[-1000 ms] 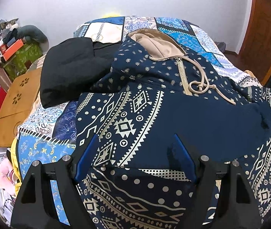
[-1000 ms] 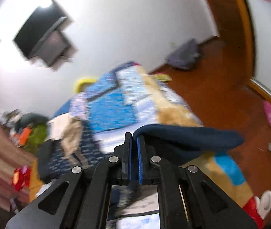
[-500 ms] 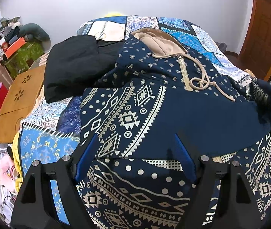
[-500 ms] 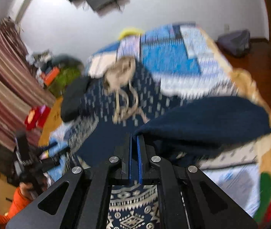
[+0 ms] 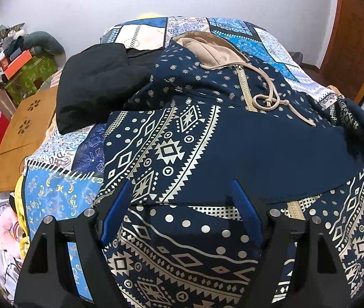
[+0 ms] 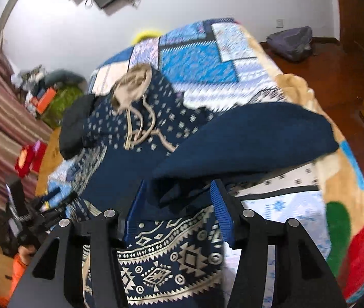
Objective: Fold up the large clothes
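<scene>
The jaws of the right gripper (image 6: 179,206) were opening, with the navy sleeve (image 6: 253,138) between them but no longer pinched by the pads. The left gripper (image 5: 182,213) was held with its jaws spread wide and nothing between them, poised above the hem of the patterned hoodie (image 5: 207,141). The hoodie was spread face-up across the patchwork quilt (image 5: 53,192) of the bed, its beige-lined hood (image 5: 207,48) toward the far wall, a black garment (image 5: 92,82) just beside its shoulder.

A risk was judged: the sleeve, released while raised, could slide back off the chest toward the bed's edge, since only its own weight would keep the fold. Fabric could also be caught on an opening pad and dragged out of place.

A second ago the right jaws had been clamped on the sleeve out beyond the bed's edge; it had since been carried in over the body. The left gripper was unchanged.
</scene>
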Motion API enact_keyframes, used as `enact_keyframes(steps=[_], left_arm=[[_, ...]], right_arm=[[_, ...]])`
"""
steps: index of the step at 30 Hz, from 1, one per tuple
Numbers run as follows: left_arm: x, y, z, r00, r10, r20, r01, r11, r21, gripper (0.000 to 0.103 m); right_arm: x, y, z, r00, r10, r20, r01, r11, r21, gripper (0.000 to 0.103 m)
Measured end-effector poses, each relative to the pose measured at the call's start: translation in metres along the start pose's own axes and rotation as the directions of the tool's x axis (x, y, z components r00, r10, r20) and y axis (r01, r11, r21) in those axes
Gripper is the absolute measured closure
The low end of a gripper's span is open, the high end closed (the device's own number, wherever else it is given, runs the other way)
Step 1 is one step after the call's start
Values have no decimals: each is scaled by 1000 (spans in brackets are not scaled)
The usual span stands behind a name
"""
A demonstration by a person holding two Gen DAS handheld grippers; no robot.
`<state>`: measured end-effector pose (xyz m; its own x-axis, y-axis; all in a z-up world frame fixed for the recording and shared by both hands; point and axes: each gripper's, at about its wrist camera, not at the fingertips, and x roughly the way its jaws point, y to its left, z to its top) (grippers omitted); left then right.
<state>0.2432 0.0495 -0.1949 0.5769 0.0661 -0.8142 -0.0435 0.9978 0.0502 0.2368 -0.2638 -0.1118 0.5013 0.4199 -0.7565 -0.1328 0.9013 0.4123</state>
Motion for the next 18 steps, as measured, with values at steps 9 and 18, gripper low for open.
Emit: enact_keyframes(steps=[9, 18], left_arm=[[0, -5, 0, 1000, -13, 0, 13, 1000, 3, 24], [1, 0, -2, 1000, -5, -10, 5, 1000, -15, 24]], right_arm=[[-11, -88, 19, 992, -95, 78, 63, 939, 339, 53], [40, -142, 12, 997, -76, -4, 66, 834, 547, 53]])
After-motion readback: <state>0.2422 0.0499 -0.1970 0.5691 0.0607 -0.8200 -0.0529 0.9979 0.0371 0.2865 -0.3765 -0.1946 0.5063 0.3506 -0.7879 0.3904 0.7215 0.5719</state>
